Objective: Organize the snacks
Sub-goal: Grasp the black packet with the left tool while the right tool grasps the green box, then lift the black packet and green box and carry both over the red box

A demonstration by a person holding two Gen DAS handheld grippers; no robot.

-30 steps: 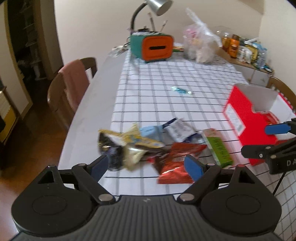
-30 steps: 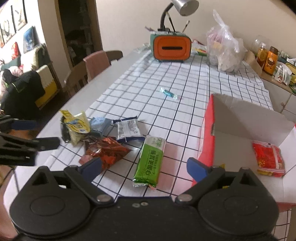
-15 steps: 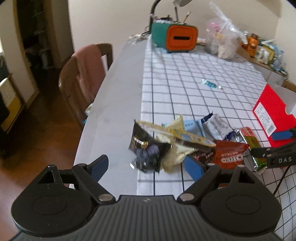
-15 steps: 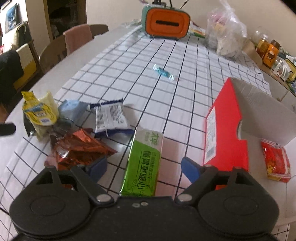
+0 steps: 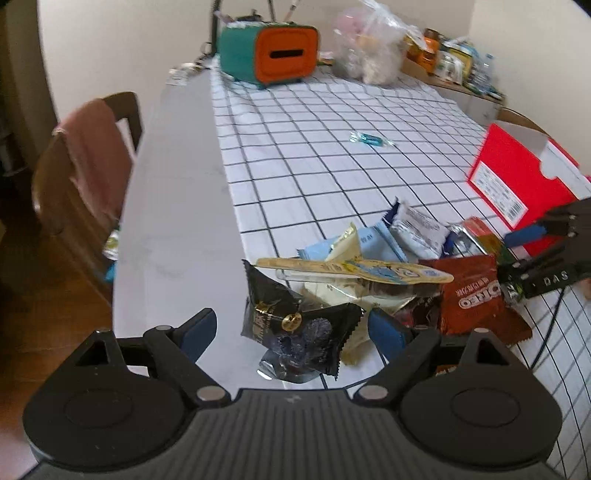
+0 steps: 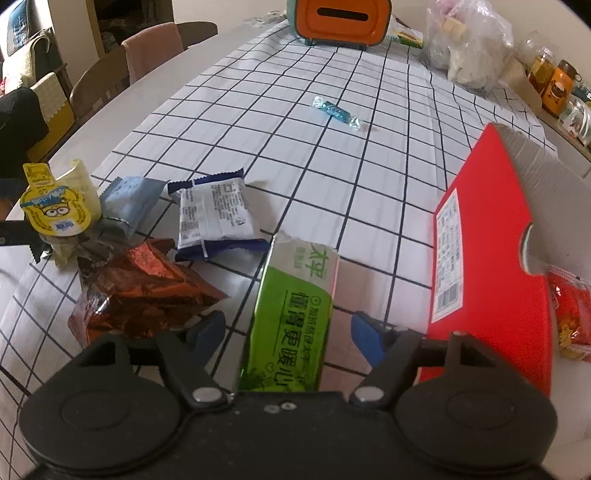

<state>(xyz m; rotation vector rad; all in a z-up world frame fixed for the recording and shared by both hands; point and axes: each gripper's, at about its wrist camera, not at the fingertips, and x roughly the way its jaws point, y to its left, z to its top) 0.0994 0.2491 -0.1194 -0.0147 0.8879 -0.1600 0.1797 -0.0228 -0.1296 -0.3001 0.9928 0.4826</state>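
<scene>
On the checked tablecloth the green packet is now straddled at 6 o'clock by the wide-open right gripper, so a grasp is judged imminent, while the black packet is framed by the wide left gripper

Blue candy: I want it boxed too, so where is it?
Right wrist view: the blue candy lies alone mid-cloth, between the orange box and the red box.

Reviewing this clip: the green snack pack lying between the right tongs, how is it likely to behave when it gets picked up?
The green pack looks boxy and full, so it should probably stay fairly stiff rather than droop. Its glossy wrapper may be a bit slippery for the open right tongs. It lies flat on the checked cloth, so rolling seems unlikely.
</scene>
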